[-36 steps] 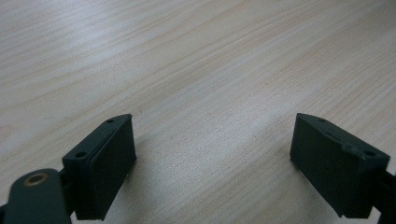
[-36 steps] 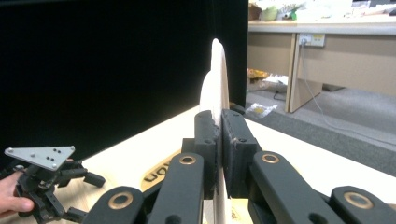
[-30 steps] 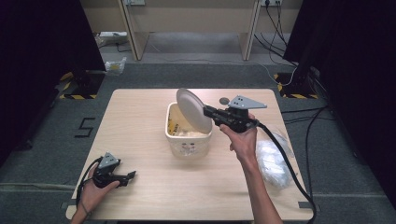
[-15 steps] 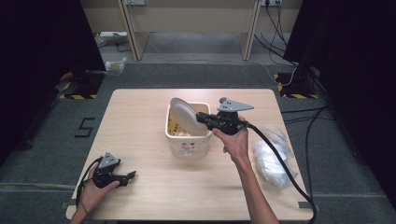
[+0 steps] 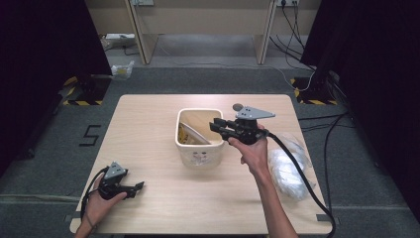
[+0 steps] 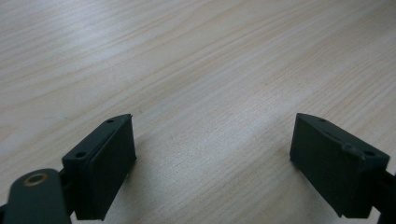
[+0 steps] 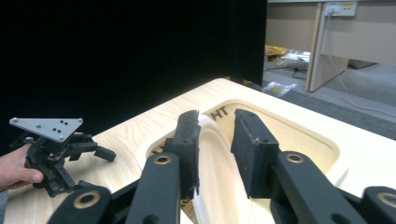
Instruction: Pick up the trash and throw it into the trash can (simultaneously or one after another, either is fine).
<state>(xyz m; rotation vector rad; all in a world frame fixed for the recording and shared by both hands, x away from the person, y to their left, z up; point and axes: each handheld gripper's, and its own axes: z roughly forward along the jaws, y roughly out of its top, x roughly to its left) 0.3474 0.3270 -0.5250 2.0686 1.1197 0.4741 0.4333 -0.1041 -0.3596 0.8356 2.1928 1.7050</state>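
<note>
A cream plastic bin (image 5: pixel 199 157) stands at the table's middle. A white plate (image 5: pixel 194 133) leans inside it, tilted, over some yellowish contents (image 5: pixel 184 138). My right gripper (image 5: pixel 214 127) hovers at the bin's right rim and points left over the opening. In the right gripper view, my right gripper (image 7: pixel 215 119) has its jaws a little apart, and the plate's rim (image 7: pixel 212 158) runs below the gap, inside the bin (image 7: pixel 303 127). My left gripper (image 5: pixel 136 187) rests open near the front left corner. Its jaws (image 6: pixel 212 149) stand wide apart over bare wood.
A clear plastic bag (image 5: pixel 289 168) holding white items lies by the table's right edge, beside my right forearm. A small dark round object (image 5: pixel 237 106) sits behind the right gripper. The left gripper (image 7: pixel 103 153), held in a hand, appears far off in the right gripper view.
The right gripper came down and left from above the bin. The plate it held upright a second ago now leans inside the bin, and the jaws have parted. The left gripper stayed put.
</note>
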